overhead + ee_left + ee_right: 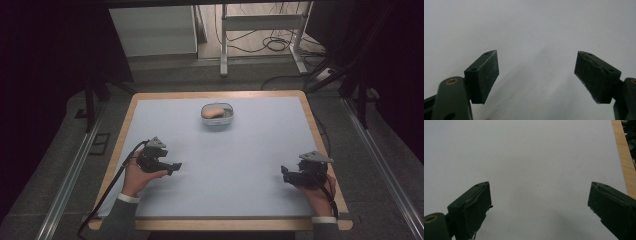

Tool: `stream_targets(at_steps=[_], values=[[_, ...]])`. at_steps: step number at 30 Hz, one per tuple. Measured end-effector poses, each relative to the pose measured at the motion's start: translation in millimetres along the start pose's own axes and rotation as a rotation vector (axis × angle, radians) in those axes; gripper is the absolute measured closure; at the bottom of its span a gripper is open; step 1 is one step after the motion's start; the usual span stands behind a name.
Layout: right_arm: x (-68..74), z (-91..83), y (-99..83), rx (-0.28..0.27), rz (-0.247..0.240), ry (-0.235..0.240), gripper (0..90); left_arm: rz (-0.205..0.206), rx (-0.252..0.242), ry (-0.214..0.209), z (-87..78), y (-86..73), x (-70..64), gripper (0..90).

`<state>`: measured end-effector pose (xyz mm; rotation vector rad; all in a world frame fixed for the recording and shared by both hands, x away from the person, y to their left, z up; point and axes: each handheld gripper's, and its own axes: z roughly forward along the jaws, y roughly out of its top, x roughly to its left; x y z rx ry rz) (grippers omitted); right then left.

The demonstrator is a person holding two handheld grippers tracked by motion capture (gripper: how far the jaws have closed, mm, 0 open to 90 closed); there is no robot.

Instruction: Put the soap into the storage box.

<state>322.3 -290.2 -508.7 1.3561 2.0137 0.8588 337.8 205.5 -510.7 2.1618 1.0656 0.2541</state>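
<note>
**Bowl waited at twelve o'clock, both grippers wide**

High view showed a small clear bowl point(217, 116) at the mat's point(250, 160) twelve o'clock, holding a pale, bun-like lump point(214, 112) whose long axis ran nine to three. The left gripper point(172, 167) rested at seven o'clock, the right gripper point(285, 173) at five; both stood well apart from the bowl, the left somewhat nearer. Both held nothing, their rough black pads spread wide over smooth, matte blue mat. A reach would probably go toward one o'clock for the left.
</note>
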Motion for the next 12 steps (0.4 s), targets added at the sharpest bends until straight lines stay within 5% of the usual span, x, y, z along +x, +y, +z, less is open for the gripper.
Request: stream_targets(at_steps=[12], values=[[4.9, 0.6, 6.4, -0.046, 0.013, 0.09, 4.8, -0.012, -0.024, 0.007, -0.8, -3.9, -1.7, 20.1]])
